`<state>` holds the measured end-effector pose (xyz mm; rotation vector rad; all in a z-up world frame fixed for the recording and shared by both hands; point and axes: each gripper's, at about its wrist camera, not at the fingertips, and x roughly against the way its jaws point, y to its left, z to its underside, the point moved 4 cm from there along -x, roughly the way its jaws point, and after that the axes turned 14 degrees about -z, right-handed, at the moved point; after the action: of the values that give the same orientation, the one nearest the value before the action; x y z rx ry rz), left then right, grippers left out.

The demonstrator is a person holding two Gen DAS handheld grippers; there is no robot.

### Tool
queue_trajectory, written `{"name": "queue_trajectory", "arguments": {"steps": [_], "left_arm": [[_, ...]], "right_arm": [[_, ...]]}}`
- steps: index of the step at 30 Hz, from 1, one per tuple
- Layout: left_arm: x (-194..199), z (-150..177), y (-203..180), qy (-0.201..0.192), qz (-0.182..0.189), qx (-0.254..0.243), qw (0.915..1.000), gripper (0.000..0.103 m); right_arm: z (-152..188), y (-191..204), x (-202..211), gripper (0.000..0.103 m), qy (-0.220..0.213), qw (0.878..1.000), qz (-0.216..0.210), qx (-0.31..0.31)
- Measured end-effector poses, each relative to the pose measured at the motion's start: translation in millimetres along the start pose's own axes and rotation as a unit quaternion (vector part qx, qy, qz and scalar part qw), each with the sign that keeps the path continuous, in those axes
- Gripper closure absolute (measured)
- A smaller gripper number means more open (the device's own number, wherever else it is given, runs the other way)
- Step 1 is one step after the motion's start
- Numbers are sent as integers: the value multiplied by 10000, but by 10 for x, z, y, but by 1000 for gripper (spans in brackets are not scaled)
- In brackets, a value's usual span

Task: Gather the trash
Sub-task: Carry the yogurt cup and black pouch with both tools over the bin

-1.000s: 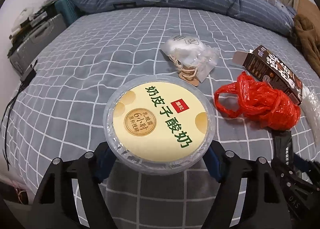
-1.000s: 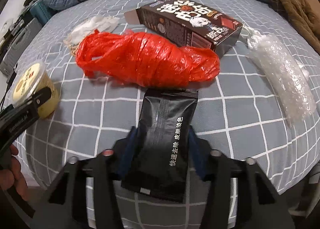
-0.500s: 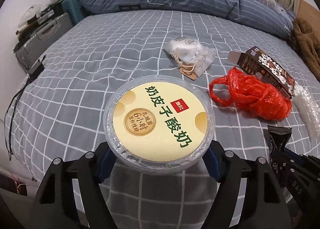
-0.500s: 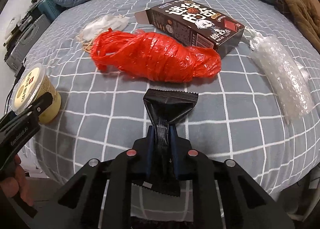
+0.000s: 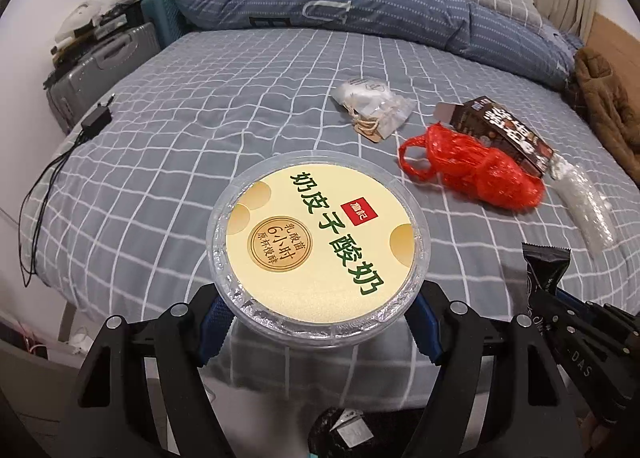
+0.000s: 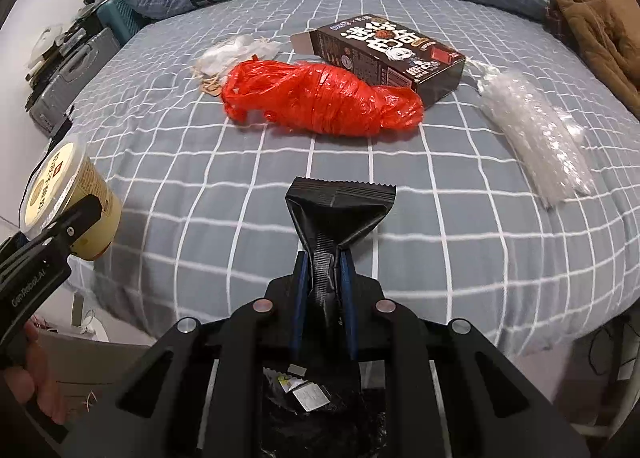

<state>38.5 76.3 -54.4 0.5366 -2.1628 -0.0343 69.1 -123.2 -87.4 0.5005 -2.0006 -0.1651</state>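
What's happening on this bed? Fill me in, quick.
A person is clearing trash off the bed with two handheld grippers. The left gripper holds a lidded yogurt cup; the right gripper has its jaws pinched shut on a black sachet. A black trash bag sits below. Still on the bed: a red plastic bag, a dark carton, bubble wrap and a white pouch.

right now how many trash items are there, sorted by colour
black or dark: 2, crumpled black foil pouch, dark printed cardboard box
red: 1, red plastic bag
yellow: 1, round yogurt cup
clear or white: 2, bubble wrap roll, white drawstring pouch
total: 6
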Motion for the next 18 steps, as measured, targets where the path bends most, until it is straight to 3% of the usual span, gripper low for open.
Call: {"name": "queue_trajectory", "arguments": {"steps": [18], "left_arm": [[609, 828, 78, -47, 185, -46, 9998, 31]], "right_arm": [[714, 186, 599, 87, -270, 9994, 30, 217]]}}
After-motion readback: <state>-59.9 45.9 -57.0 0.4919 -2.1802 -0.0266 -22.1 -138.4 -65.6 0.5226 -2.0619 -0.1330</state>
